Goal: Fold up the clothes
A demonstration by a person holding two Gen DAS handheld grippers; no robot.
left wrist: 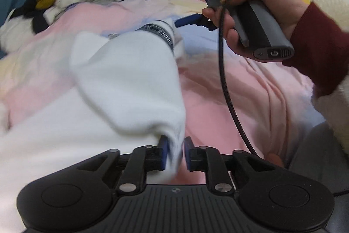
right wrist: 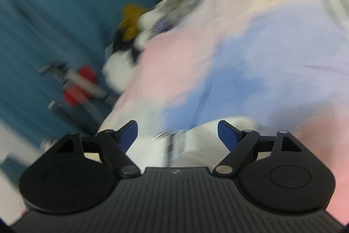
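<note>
I am working over the bed (left wrist: 250, 84), its pink and blue sheet filling most of both frames. A pile of clothes (left wrist: 45, 3) is waiting unfolded in the upper left of the left view, so I judge most of the task is left. A white sock (left wrist: 130, 80) is stretching up the centre, toe end pinched in my left gripper (left wrist: 176, 153), striped cuff near the right gripper (right wrist: 177, 134), whose jaws are standing wide around it, not yet closing. The fold is only starting.
</note>
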